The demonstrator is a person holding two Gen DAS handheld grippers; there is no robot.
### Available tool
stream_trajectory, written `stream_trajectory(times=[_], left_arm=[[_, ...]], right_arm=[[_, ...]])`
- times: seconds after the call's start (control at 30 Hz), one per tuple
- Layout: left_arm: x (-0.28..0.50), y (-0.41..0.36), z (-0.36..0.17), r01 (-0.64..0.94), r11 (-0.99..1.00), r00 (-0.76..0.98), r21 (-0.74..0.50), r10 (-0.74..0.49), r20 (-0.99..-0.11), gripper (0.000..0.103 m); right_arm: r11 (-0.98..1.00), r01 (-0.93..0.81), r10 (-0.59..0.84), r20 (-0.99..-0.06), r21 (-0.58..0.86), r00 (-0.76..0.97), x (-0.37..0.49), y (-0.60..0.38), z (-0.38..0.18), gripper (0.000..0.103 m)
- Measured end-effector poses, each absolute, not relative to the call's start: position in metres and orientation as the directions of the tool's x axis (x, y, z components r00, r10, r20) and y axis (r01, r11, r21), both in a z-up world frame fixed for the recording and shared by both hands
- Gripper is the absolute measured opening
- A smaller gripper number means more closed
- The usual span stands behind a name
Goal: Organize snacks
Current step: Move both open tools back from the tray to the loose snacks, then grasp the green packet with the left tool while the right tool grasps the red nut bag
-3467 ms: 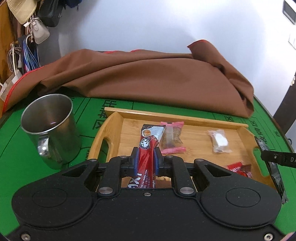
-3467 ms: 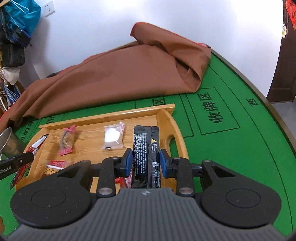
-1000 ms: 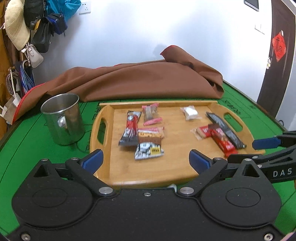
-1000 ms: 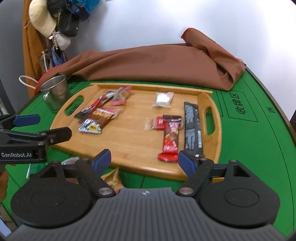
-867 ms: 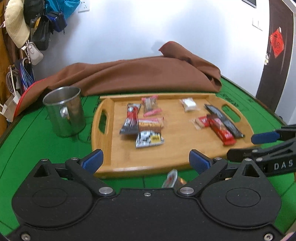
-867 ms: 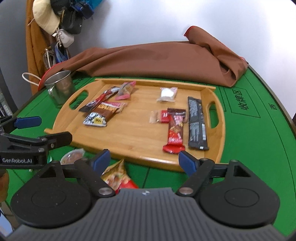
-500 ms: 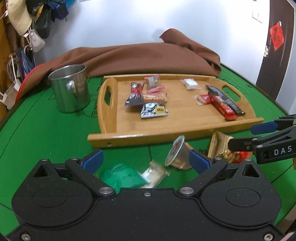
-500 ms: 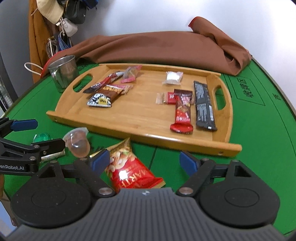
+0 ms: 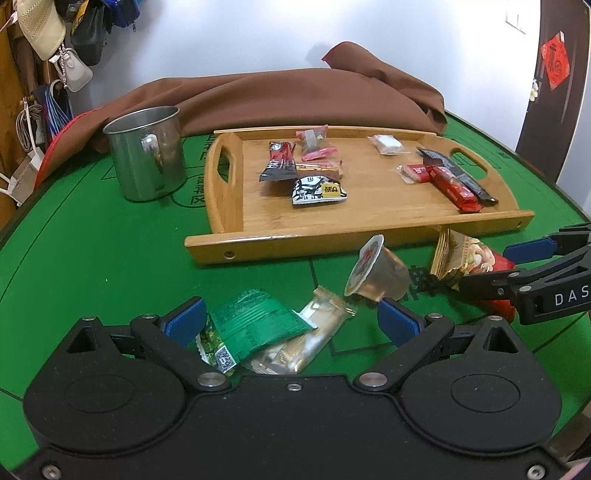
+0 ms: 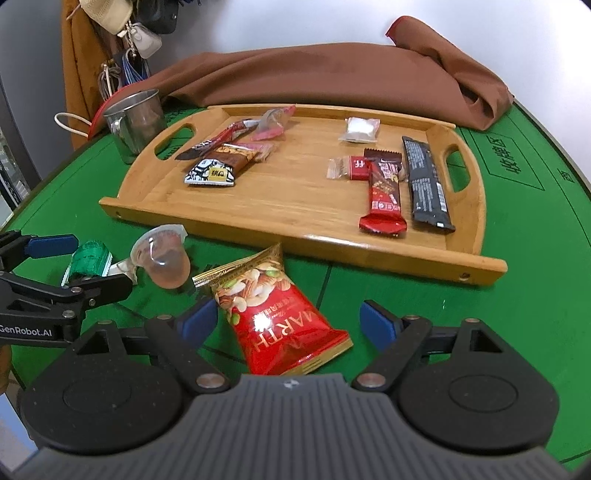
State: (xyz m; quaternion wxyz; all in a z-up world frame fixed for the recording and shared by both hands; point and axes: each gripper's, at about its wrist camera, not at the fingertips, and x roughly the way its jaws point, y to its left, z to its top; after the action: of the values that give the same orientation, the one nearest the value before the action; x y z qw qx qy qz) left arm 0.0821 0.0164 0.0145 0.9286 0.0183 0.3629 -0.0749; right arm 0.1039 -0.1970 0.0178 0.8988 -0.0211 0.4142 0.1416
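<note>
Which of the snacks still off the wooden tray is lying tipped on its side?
The clear jelly cup, tipped over with its foil lid facing sideways. The red nut bag, green packet and gold bar are flat wrappers.

A home room: a green felt game surface (image 9: 110,258), bags and a hat (image 9: 40,26) hanging on the wall.
</note>
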Motion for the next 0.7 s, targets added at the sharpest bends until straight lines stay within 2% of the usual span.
stream_trajectory(times=[0.23, 0.4, 0.47, 0.53, 0.7], left_arm=[[0.08, 0.019, 0.011, 0.153, 0.988, 0.712, -0.018, -0.123, -0.692, 0.095], [0.075, 0.025, 0.009, 0.154, 0.987, 0.69, -0.043, -0.139, -0.711, 0.077], [0.073, 0.027, 0.01, 0.164, 0.986, 0.687, -0.041, -0.144, -0.712, 0.064], [0.071, 0.03, 0.011, 0.159, 0.986, 0.686, -0.039, -0.139, -0.715, 0.057], [0.07, 0.038, 0.016, 0.143, 0.987, 0.68, -0.08, -0.156, -0.716, 0.042]], right_arm=[[0.954, -0.288, 0.246, -0.757, 0.08, 0.606, 0.103, -0.192, 0.014, 0.09], [0.954, -0.294, 0.238, -0.758, 0.064, 0.608, 0.102, -0.189, 0.012, 0.09], [0.953, -0.295, 0.237, -0.757, 0.062, 0.609, 0.102, -0.188, 0.012, 0.09], [0.954, -0.295, 0.235, -0.757, 0.059, 0.609, 0.103, -0.187, 0.012, 0.09], [0.954, -0.294, 0.232, -0.757, 0.055, 0.61, 0.103, -0.186, 0.012, 0.09]])
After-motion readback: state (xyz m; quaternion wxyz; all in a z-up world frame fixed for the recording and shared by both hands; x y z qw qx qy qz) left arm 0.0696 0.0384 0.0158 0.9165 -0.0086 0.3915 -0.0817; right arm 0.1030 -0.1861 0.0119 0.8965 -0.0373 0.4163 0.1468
